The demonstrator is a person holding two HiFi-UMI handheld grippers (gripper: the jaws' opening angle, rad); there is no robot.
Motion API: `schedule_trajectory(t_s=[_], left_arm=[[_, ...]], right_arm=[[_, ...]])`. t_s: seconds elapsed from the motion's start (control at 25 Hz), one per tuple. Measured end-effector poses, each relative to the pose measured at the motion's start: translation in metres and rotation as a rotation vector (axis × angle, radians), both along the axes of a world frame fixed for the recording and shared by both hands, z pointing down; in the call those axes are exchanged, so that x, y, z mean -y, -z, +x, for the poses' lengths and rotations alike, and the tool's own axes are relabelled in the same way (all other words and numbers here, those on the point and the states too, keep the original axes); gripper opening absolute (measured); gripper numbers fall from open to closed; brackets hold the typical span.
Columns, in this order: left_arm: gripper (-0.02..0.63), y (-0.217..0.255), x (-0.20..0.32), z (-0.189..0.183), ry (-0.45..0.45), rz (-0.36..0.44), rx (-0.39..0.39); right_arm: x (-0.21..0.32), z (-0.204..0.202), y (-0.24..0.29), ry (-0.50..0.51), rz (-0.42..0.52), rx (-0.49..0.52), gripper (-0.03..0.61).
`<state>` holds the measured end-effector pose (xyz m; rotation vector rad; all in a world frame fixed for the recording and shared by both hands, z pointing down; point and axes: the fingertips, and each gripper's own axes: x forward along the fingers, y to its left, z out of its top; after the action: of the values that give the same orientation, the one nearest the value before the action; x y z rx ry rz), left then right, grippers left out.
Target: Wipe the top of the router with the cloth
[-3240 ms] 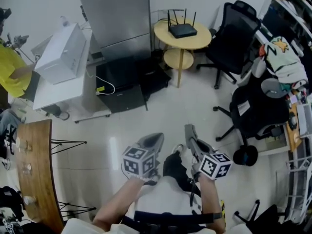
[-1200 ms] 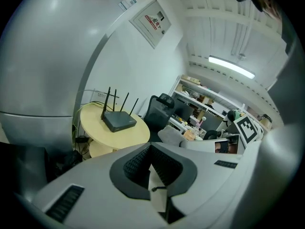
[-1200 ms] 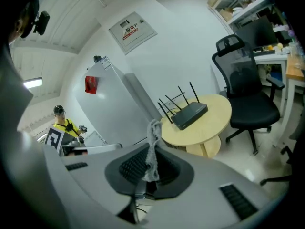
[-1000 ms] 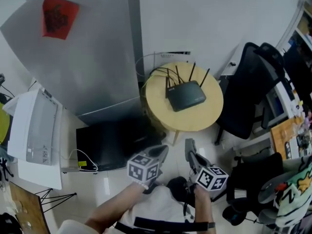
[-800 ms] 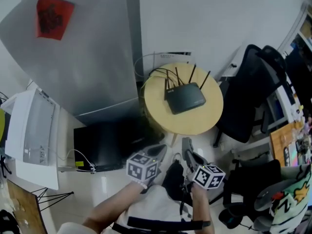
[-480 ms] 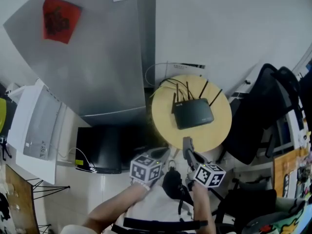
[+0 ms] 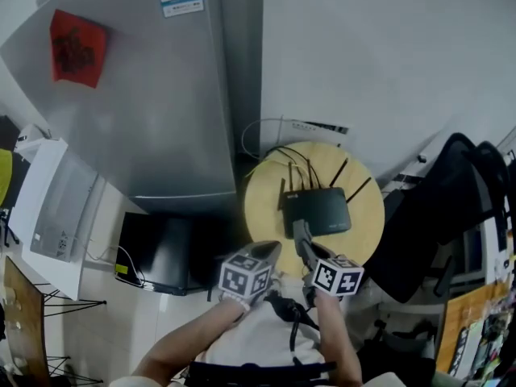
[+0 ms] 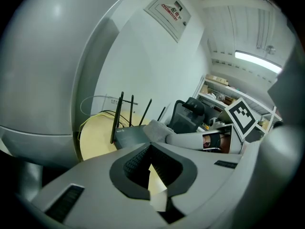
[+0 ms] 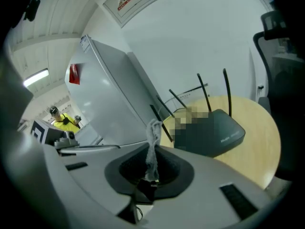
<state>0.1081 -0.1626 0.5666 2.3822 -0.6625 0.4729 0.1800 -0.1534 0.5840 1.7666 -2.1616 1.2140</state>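
One grey cloth strip is pinched in the right claw, with the black antennaed router on the round yellow desk just ahead; the left claw is clenched, empty.

We see the router as a flat black box lying level on the round pale-wood table; several slim antennas stand up along its far edge, and cables trail off behind it; the cloth is a small, pale grey, fuzzy piece, bunched into an upright strip and pinched between the closed jaws of the right gripper; it sits over the router's near edge; we cannot tell whether it touches the top.
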Motion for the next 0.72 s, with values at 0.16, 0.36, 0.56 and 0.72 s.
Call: schedule_trajectory(t_s=[0.16,0.36,0.56,0.72], left_arm=[[-0.002,-0.011,0.023,0.014,0.051,-0.006,0.019],[-0.002,-0.029,0.050,0.017,0.133,-0.040,0.043],[-0.002,-0.040,0.072,0.019,0.195,-0.055,0.081],[-0.002,-0.044,0.084,0.023,0.216,-0.057,0.100]], right_arm=[[0.038,0.017,-0.017,0.074,-0.037,-0.059,0.035],[0.085,0.026,-0.049,0.173,-0.118,-0.136,0.035],[0.125,0.032,-0.080,0.231,-0.177,-0.216,0.035],[0.145,0.034,-0.101,0.259,-0.226,-0.243,0.035]])
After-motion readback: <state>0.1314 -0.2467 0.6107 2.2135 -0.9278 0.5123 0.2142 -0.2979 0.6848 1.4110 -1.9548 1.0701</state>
